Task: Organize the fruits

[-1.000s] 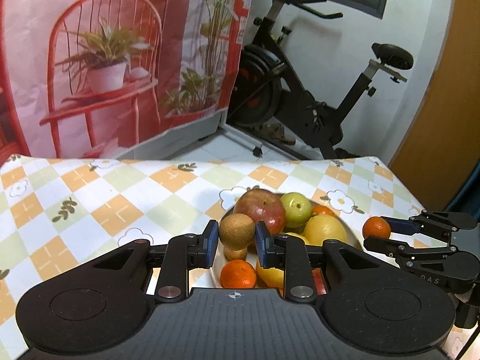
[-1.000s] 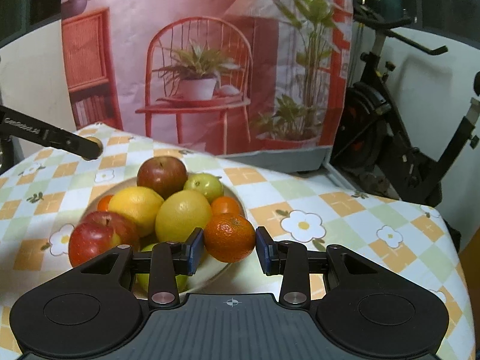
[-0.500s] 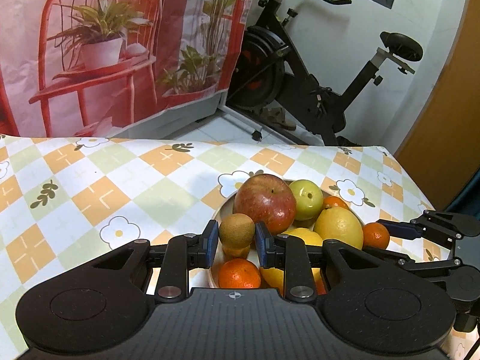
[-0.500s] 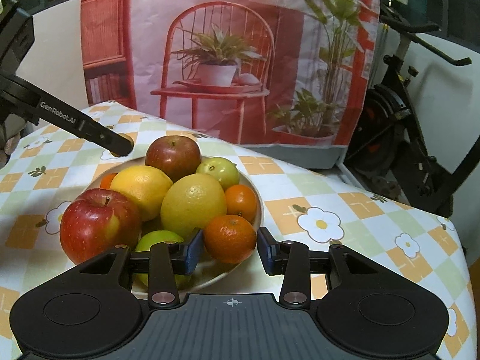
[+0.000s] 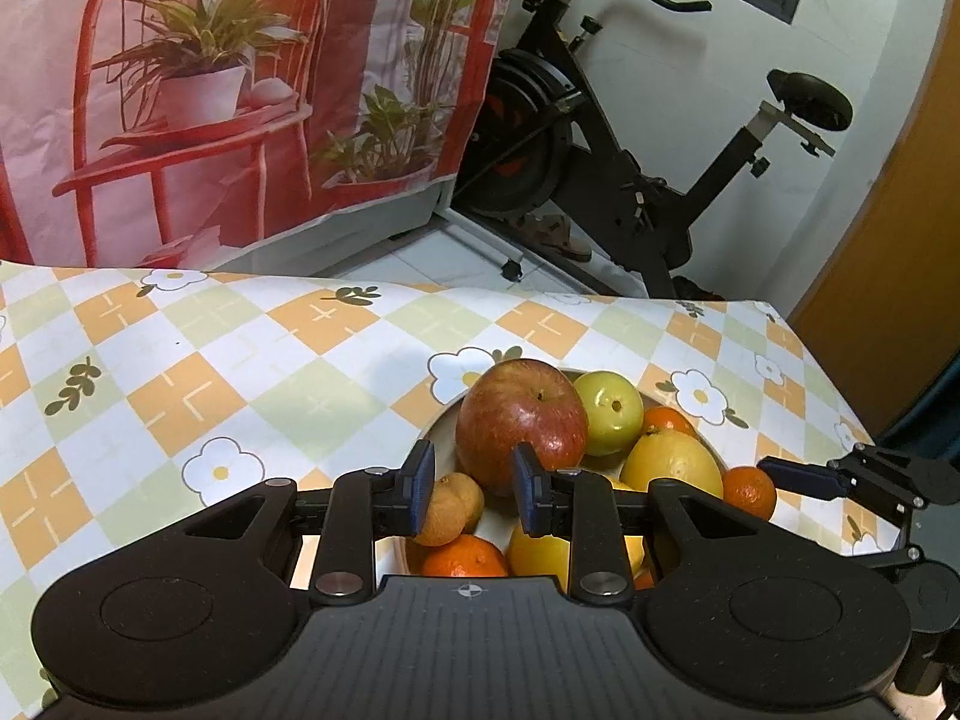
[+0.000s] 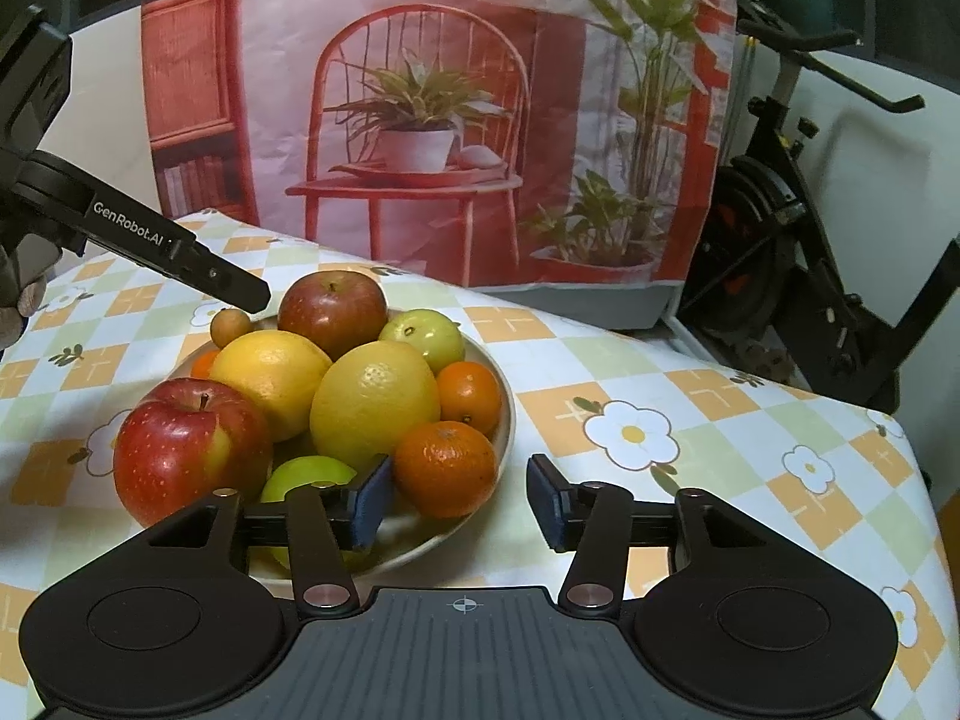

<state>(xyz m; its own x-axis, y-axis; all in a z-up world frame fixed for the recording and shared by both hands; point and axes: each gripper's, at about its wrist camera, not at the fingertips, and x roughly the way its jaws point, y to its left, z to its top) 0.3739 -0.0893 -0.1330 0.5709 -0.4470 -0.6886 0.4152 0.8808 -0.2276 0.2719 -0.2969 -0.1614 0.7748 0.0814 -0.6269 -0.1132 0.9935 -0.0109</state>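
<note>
Both claws have just let go: the right claw (image 6: pixel 459 501) is opening around the tangerine (image 6: pixel 445 468), now resting at the plate's (image 6: pixel 507 420) edge, and the left claw (image 5: pixel 468 489), released, has dropped its brown fruit (image 5: pixel 447 507) among the piled fruit, so both placements look done.

Glossy red apple (image 6: pixel 192 456), dimpled matt tangerine (image 6: pixel 445 467), smooth ceramic-looking plate (image 6: pixel 420 531), and smooth patterned tablecloth (image 6: pixel 690 396).
</note>
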